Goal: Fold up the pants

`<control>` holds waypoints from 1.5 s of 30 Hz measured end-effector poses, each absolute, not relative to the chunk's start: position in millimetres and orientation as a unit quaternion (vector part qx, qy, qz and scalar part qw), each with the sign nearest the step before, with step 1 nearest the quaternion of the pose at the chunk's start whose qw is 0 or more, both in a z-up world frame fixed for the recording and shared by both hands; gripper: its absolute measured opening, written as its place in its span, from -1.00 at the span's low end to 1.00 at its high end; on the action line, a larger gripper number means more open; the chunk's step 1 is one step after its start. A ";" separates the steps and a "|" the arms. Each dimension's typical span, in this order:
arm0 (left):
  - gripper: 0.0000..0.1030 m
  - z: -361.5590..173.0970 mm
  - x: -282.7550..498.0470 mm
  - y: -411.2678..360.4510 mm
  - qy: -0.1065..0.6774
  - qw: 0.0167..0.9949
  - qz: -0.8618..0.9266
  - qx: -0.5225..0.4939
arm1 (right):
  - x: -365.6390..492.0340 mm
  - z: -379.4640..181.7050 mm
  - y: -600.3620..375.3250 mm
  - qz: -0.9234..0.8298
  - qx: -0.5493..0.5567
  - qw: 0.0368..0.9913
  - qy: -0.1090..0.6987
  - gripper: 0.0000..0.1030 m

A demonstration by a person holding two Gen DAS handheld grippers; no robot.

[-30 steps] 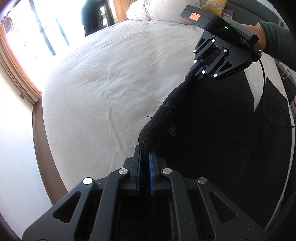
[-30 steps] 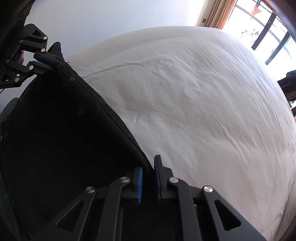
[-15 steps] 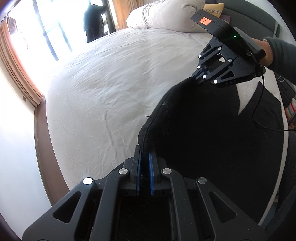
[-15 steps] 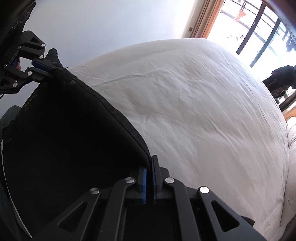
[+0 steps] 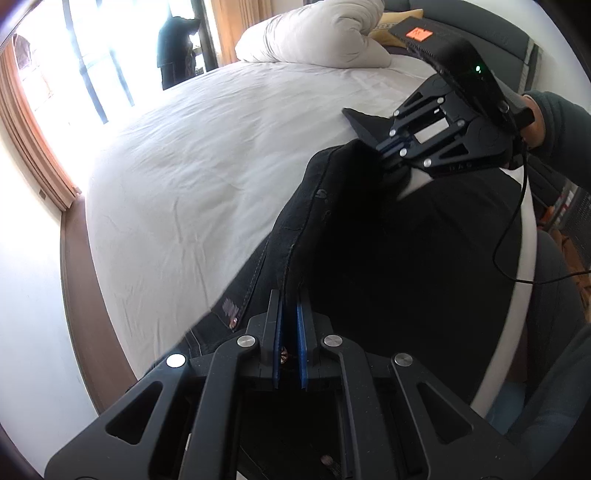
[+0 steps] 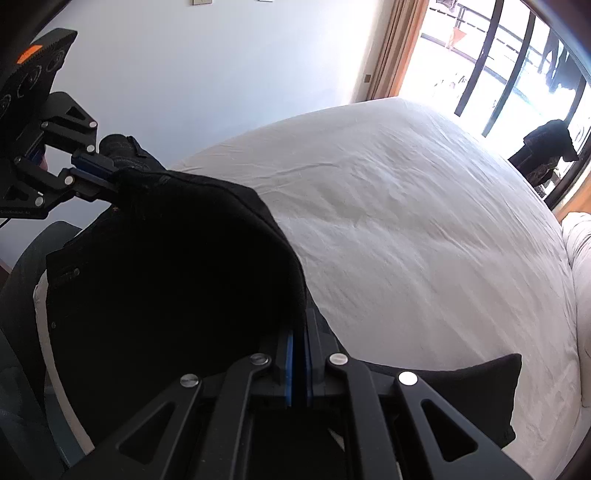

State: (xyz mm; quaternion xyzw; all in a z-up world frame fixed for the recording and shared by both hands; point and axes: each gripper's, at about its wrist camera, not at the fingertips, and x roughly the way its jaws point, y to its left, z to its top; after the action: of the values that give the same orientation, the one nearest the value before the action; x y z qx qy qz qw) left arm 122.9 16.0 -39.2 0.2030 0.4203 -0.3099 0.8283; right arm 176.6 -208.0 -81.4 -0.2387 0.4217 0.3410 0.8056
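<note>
Black pants (image 5: 388, 258) hang between my two grippers above the near edge of a white bed (image 5: 207, 155). My left gripper (image 5: 289, 306) is shut on the pants' upper edge at one end; it also shows in the right wrist view (image 6: 99, 173). My right gripper (image 6: 300, 332) is shut on the same edge at the other end; it also shows in the left wrist view (image 5: 384, 149). The pants (image 6: 166, 280) sag in a curve between them, and a black corner (image 6: 491, 384) lies on the sheet.
A rolled white duvet (image 5: 314, 37) and a yellow pillow (image 5: 395, 26) lie at the head of the bed. A bright window with orange curtains (image 6: 402, 48) is beyond the bed. A dark garment (image 6: 546, 151) hangs by the window. A wooden bed frame (image 5: 74, 280) borders the mattress.
Both grippers have lifted and drawn closer together, so the once taut edge of the pants now sags in a curve. Both stay shut on the fabric.
</note>
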 end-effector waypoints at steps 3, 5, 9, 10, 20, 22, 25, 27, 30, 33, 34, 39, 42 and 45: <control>-0.89 -45.7 99.6 18.8 0.429 0.822 -0.318 0.198 | 151.7 -77.7 -212.6 0.338 -0.238 0.809 0.417 -0.90; -0.89 -53.0 81.9 20.6 0.437 0.817 -0.321 0.197 | 133.4 -77.4 -215.8 0.336 -0.232 0.811 0.418 -0.90; -0.89 -62.4 55.2 15.0 0.444 0.810 -0.321 0.211 | 96.1 -82.2 -216.2 0.333 -0.218 0.813 0.424 -0.90; -0.89 -65.2 47.0 13.0 0.443 0.808 -0.322 0.219 | 87.0 -84.0 -217.0 0.334 -0.213 0.814 0.426 -0.90; -0.89 -95.5 -9.0 9.0 0.445 0.773 -0.349 0.288 | 11.2 -126.4 -220.9 0.315 -0.224 0.809 0.442 -0.90; -0.89 -102.7 -19.1 6.1 0.444 0.765 -0.353 0.306 | -0.7 -135.6 -215.8 0.312 -0.238 0.805 0.446 -0.90; -0.90 -109.5 -27.5 3.1 0.445 0.755 -0.354 0.327 | -14.1 -145.1 -208.6 0.306 -0.261 0.801 0.444 -0.90; -0.89 -110.7 -24.7 6.1 0.448 0.753 -0.353 0.328 | -18.6 -146.9 -207.1 0.305 -0.260 0.801 0.443 -0.90; -0.90 -112.3 -20.3 3.3 0.451 0.749 -0.359 0.326 | -24.7 -150.0 -203.4 0.304 -0.263 0.802 0.442 -0.90; -0.89 -111.6 -26.4 17.6 0.447 0.742 -0.370 0.336 | -31.5 -157.3 -197.1 0.300 -0.284 0.798 0.440 -0.90; -0.89 -109.1 -24.6 17.4 0.446 0.740 -0.372 0.339 | -33.0 -159.4 -198.6 0.300 -0.287 0.796 0.440 -0.90; -0.89 -110.3 -26.9 18.1 0.444 0.733 -0.376 0.352 | -38.1 -171.8 -198.5 0.298 -0.296 0.790 0.447 -0.89; -0.89 -113.2 -26.2 18.0 0.445 0.732 -0.379 0.350 | -42.1 -178.8 -197.7 0.297 -0.303 0.787 0.448 -0.89; -0.89 -112.4 -24.7 16.5 0.444 0.731 -0.381 0.351 | -42.4 -182.6 -194.6 0.293 -0.308 0.787 0.447 -0.89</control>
State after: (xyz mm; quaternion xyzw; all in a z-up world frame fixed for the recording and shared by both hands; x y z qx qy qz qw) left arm -24.7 16.5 -112.4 0.3507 0.4438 -0.3808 0.7315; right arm -42.4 -194.6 -182.6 -0.3083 0.4472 0.2931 0.7868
